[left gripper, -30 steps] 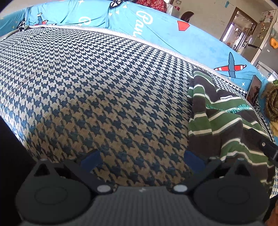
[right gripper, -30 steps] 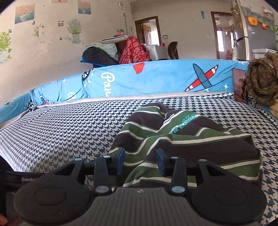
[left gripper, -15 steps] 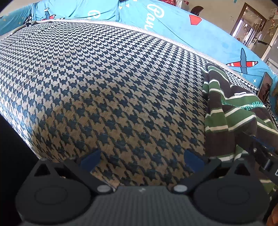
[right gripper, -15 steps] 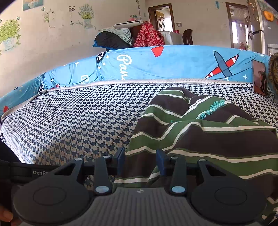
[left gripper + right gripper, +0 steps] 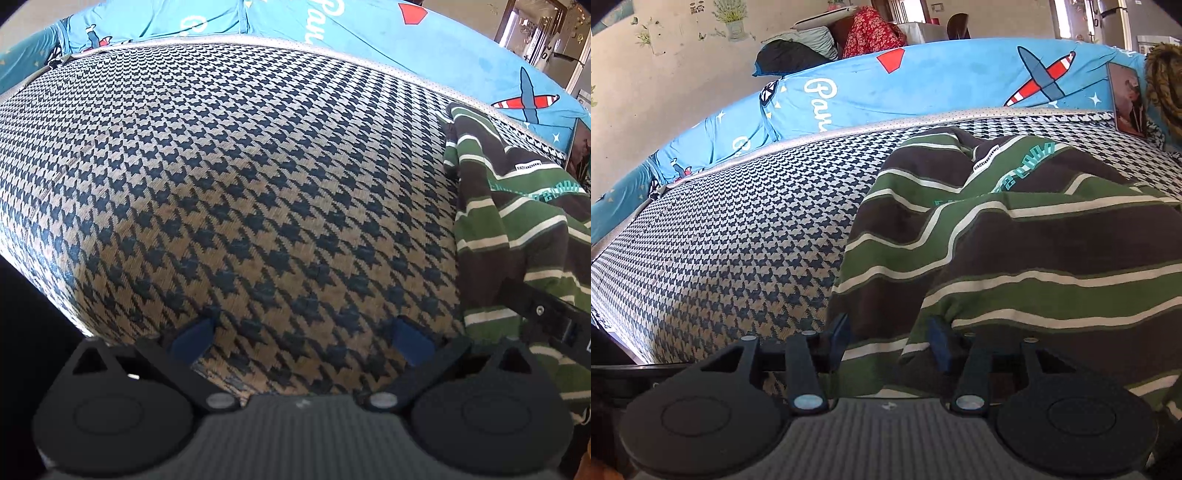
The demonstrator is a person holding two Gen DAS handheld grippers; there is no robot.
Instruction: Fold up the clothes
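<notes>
A crumpled striped sweater [image 5: 1015,236] in green, brown and white lies on the houndstooth bed cover [image 5: 738,236]. My right gripper [image 5: 888,338] is low at the sweater's near edge. Its jaws are opening, and a fold of the hem lies loosely between the blue pads [image 5: 839,332]. In the left wrist view the sweater [image 5: 517,221] is at the right edge. My left gripper [image 5: 299,336] hovers open over bare bed cover [image 5: 240,184], left of the sweater, with nothing between its fingers.
A blue padded rail with aeroplane prints [image 5: 923,81] runs along the far side of the bed. A framed picture [image 5: 1126,99] and a brown knitted thing [image 5: 1163,85] stand at the far right. The bed's near edge drops off at the left [image 5: 44,288].
The right gripper has sunk closer to the sweater's near hem and its jaws have widened a little. The left gripper has tipped further down toward the bed cover.
</notes>
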